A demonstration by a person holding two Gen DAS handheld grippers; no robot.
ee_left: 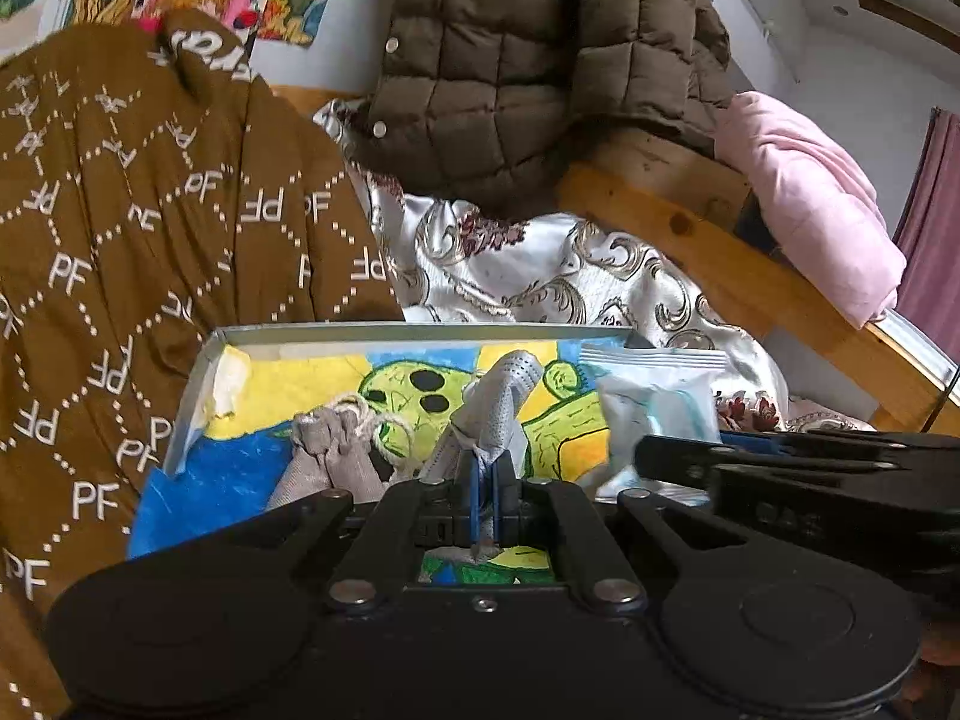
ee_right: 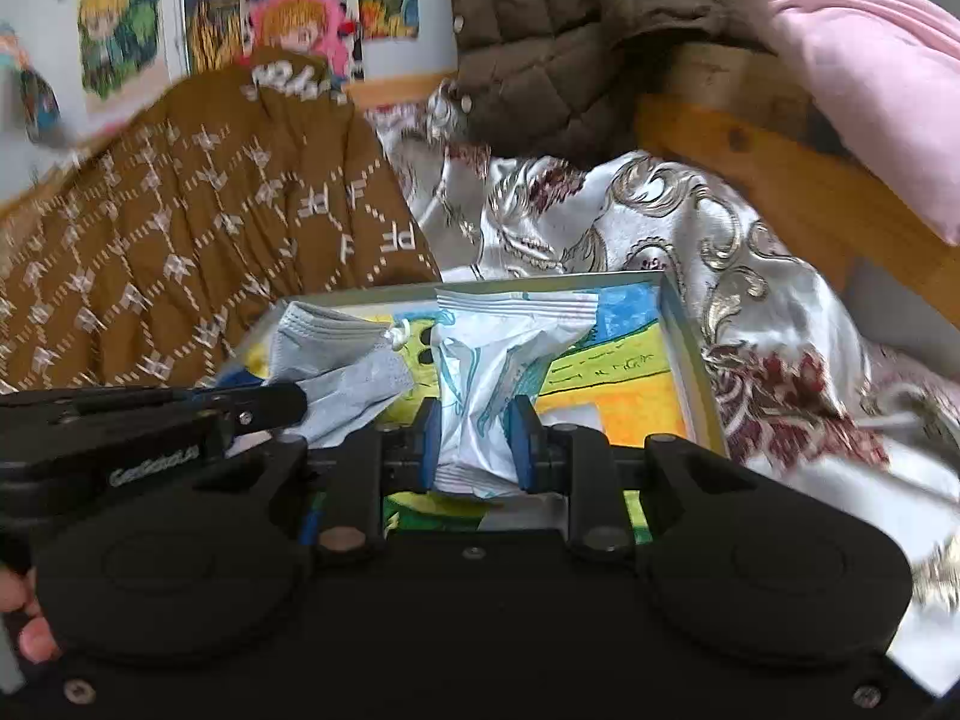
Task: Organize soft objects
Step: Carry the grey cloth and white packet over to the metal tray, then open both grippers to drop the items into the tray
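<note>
- Pinching a grey face mask [ee_left: 501, 405] is the left gripper [ee_left: 485, 495]: the blue pads are clamped tight on the mask's near end, and the rest of it sticks up and away over the tray.
- Right gripper [ee_right: 477, 441] is clenched on a white sealed packet [ee_right: 489, 372] with light blue print, squeezed at the waist, so the packet's top flares out above the pads.
- Both are held over a shallow tray [ee_left: 198, 381] with a pale rim and a bright yellow, blue and green drawing on its floor.
- Little grey drawstring pouch [ee_left: 336, 456] with a twine cord lies in the tray, near-left, just beside the mask.
- In the right wrist view the mask [ee_right: 336, 360] is left of the packet, and the left gripper comes in from the left edge.
- Tray sits on a silvery patterned sheet [ee_left: 540, 276]. Brown "PF" blanket [ee_left: 120, 252] is on the left, a brown quilted jacket [ee_left: 528, 72] is at the far side, and a pink quilt [ee_left: 816, 204] is draped over the wooden rail [ee_left: 720, 264] far right.
</note>
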